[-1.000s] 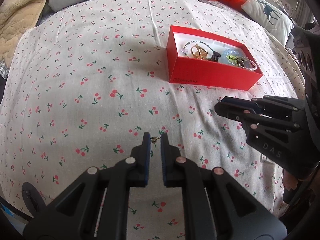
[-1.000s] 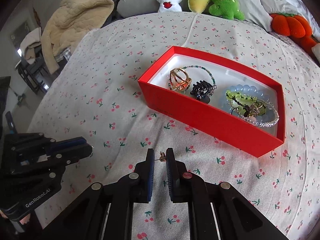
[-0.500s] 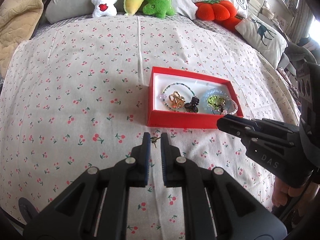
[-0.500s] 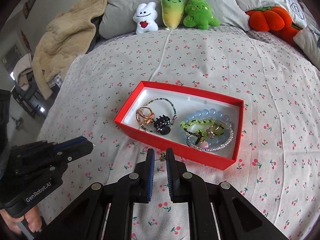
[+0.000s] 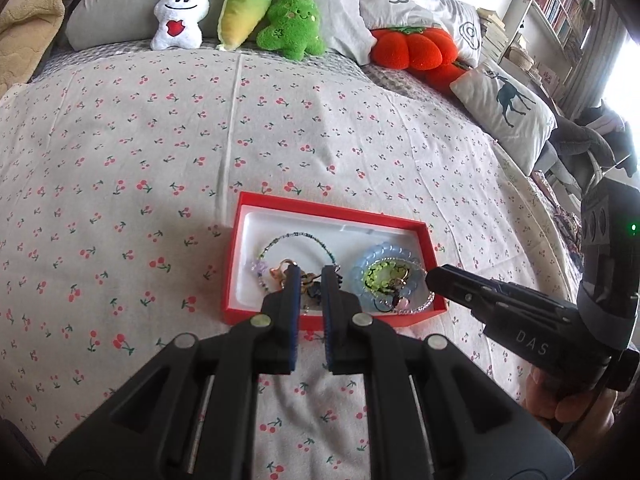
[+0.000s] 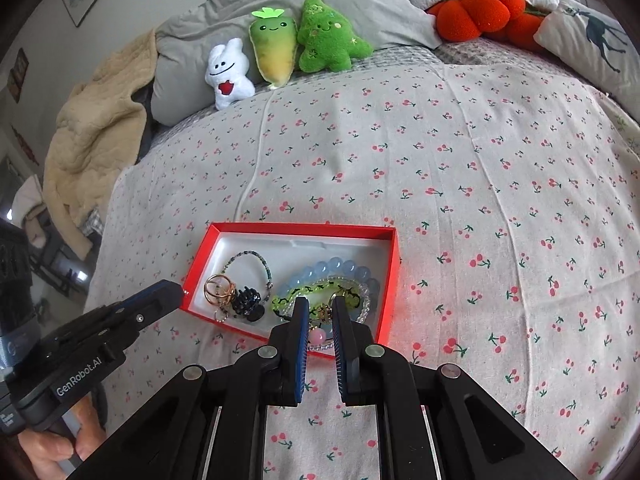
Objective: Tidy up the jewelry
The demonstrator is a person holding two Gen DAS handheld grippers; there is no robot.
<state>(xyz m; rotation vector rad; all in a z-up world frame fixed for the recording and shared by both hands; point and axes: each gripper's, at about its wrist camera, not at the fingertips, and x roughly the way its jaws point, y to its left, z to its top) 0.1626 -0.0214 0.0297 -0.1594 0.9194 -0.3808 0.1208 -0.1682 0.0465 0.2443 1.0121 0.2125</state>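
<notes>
Both grippers are held over the near edge of the red box, which sits on the cherry-print sheet with the jewelry already piled inside: a thin beaded strand at the left, a gold ring piece and a black claw clip near it, and a blue bead bracelet with a green one on the right. The left gripper has its jaws only a narrow gap apart, and something small and gold-dark seems to be pinched or hanging there, though it can't be told apart from the pile behind. Same story for the right gripper: narrow gap, a small gold bit seen between the tips, grip can't be confirmed. The risk is probably a tiny piece being dropped short of the box and lost among the cherry print, or the light box being nudged on the soft bedding. Plush toys, grey pillows, a beige blanket and a bookshelf can be seen at the far side.
</notes>
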